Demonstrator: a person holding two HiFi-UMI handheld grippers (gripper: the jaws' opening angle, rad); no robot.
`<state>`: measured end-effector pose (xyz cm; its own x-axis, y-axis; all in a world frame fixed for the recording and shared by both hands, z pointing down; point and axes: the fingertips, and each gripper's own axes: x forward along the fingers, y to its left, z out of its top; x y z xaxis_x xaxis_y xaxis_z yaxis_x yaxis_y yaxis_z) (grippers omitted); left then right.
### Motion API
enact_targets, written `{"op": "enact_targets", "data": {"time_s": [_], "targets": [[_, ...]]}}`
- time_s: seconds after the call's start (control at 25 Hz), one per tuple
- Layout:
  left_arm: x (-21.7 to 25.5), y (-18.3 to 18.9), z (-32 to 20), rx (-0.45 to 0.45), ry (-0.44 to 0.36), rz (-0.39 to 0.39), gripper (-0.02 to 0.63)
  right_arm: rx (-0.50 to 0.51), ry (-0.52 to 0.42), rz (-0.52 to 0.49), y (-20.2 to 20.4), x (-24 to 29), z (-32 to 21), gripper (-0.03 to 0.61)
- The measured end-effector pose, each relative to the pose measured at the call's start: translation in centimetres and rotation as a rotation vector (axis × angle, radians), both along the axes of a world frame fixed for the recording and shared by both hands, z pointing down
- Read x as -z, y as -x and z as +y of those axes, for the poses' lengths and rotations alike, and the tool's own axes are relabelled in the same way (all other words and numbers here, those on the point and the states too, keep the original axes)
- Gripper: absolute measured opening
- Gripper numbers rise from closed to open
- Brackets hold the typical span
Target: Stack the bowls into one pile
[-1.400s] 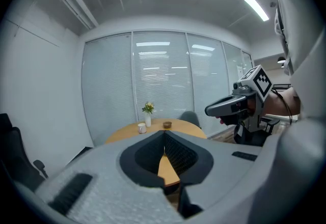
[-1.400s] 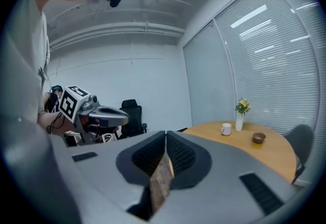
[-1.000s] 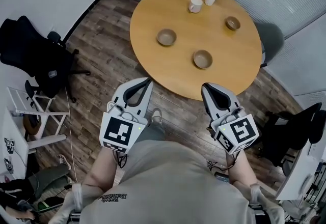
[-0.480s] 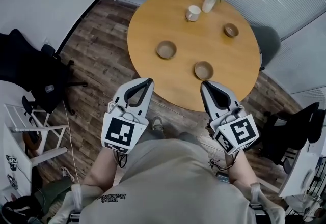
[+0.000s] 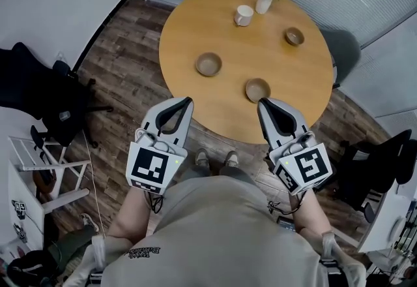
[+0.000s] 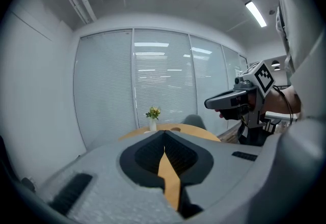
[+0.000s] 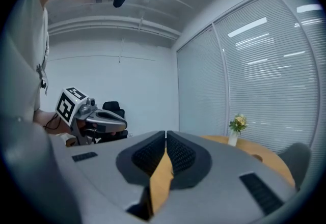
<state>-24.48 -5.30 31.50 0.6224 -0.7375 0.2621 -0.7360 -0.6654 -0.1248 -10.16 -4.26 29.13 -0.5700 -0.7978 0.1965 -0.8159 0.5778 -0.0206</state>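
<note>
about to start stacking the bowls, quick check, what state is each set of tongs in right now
left tongs: closed, holding nothing
right tongs: closed, holding nothing

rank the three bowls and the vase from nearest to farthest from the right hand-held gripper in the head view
1. Front bowl, just ahead of the right hand-held gripper.
2. Left bowl and far right bowl: too close to call.
3. Vase, farthest back.
</note>
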Motion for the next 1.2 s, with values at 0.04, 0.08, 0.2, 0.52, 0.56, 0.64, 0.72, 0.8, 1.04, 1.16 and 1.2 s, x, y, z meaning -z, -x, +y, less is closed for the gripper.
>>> {"op": "enact_targets", "data": {"time_s": [0.04,0.08,0.2,0.52,0.56,0.64,0.72,0.8,1.04,1.16,1.2], "targets": [[-0.1,-0.4,0.1,0.001,0.000,-0.006,0.018,-0.003,-0.001,-0.001,-0.4,0.0,-0.1,0.031],[-0.2,-0.7,0.2,0.001,0.000,-0.011,0.018,-0.002,0.000,-0.002,-0.6,-0.1,-0.1,0.031],[-0.2,-1.1,0.4,0.008,0.002,-0.009,0.018,0.018,-0.001,0.003,-0.7,-0.1,-0.2,0.031],[0.0,-1.4,0.5,0.042,-0.001,-0.008,0.018,0.052,-0.005,0.008,-0.9,-0.4,-0.4,0.031],[0.0,-1.3,0.5,0.046,0.000,-0.008,0.018,0.056,-0.008,0.013,-0.9,-0.4,-0.5,0.031],[0.0,-1.1,0.2,0.054,-0.002,-0.011,0.018,0.064,-0.006,0.011,-0.9,-0.4,-0.9,0.031],[0.1,-0.8,-0.2,0.062,-0.008,-0.014,0.018,0.074,0.022,-0.028,-0.9,-0.4,-1.6,0.032],[0.3,-0.5,-0.7,0.069,-0.022,-0.024,0.018,0.084,0.044,-0.043,-0.9,-0.5,-2.5,0.032],[0.8,-0.8,-3.2,0.050,-0.067,-0.054,0.018,0.146,0.026,0.073,0.1,-1.1,-5.8,0.038],[-0.1,-1.2,-4.5,0.044,-0.055,-0.068,0.018,0.201,0.019,0.174,1.3,-2.2,-7.5,0.106],[-0.5,-1.5,-4.9,0.042,-0.051,-0.069,0.018,0.229,0.012,0.224,1.8,-2.6,-8.0,0.117]]}}
